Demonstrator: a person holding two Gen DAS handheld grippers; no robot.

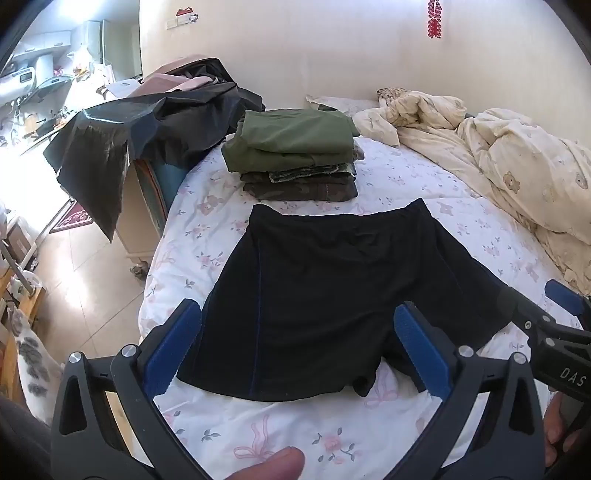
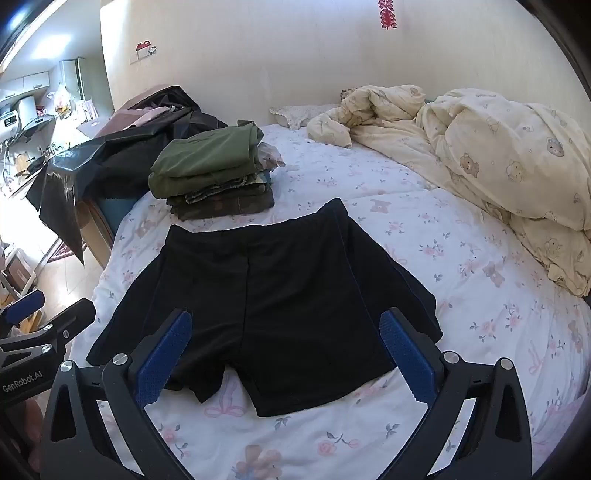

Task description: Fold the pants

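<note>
Left wrist view shows my left tool (image 1: 295, 343) spread wide and empty above the black shorts (image 1: 332, 291), which lie flat on the bed (image 1: 424, 184), waistband away from me, so both hems are reachable. My right tool (image 2: 286, 350) is equally wide; it seems clear of the cloth. Folded pants stack (image 1: 295, 155) waits beyond.

A bed (image 1: 207, 236) under a white floral sheet fills both views. On it, toward the far left side, sits a stack of folded clothes (image 1: 295, 155), olive green on top and camouflage below. A crumpled cream duvet (image 1: 517, 173) printed with bears is heaped along the right side. Past the bed's left edge, dark garments (image 1: 155, 122) drape over a cabinet (image 1: 140, 225). A red ornament (image 1: 434, 18) hangs on the pale wall, and a kitchen counter (image 1: 33, 122) shows far left.
</note>
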